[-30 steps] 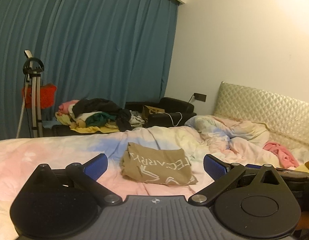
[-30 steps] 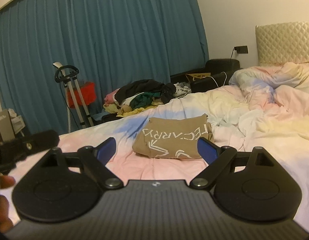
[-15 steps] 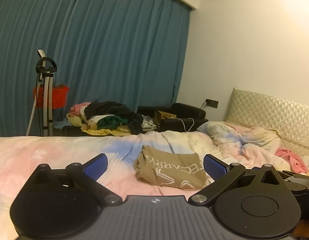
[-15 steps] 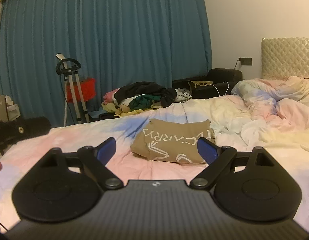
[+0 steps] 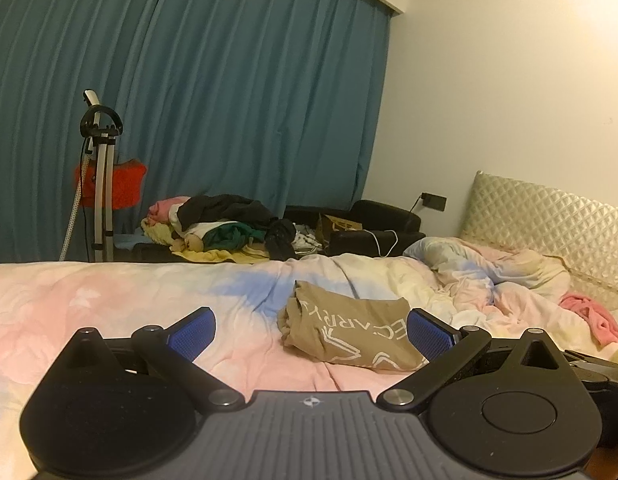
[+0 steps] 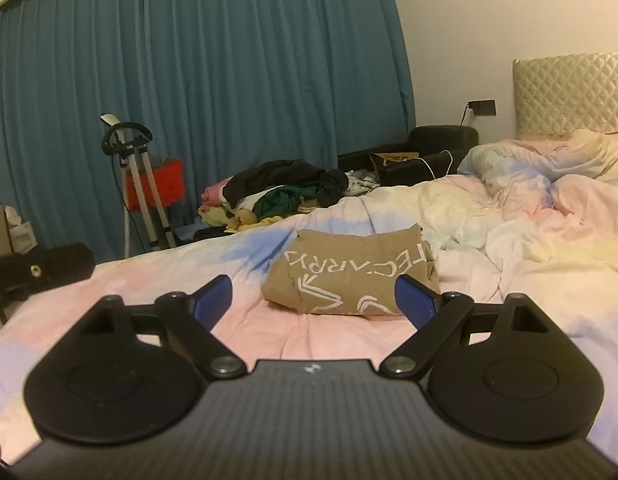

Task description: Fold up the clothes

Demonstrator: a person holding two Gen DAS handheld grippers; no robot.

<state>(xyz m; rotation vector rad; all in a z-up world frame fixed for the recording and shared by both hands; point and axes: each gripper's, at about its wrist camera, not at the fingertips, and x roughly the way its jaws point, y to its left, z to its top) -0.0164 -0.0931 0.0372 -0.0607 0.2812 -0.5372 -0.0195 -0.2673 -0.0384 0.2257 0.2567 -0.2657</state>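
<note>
A folded tan shirt with white lettering (image 5: 349,332) lies on the pastel bedsheet (image 5: 109,304); it also shows in the right wrist view (image 6: 349,272). My left gripper (image 5: 311,332) is open and empty, held above the bed short of the shirt. My right gripper (image 6: 313,300) is open and empty, also short of the shirt and apart from it. The left gripper's body (image 6: 37,268) shows at the left edge of the right wrist view.
A heap of unfolded clothes (image 5: 221,228) lies beyond the bed's far side. A crumpled duvet (image 5: 489,272) and a pink garment (image 5: 593,316) lie toward the quilted headboard (image 5: 549,224). A metal stand (image 5: 99,184) and a teal curtain (image 5: 229,100) are behind.
Both grippers have drawn back and tilted up a little, so the shirt sits lower and farther right in the left view. Both stay open.
</note>
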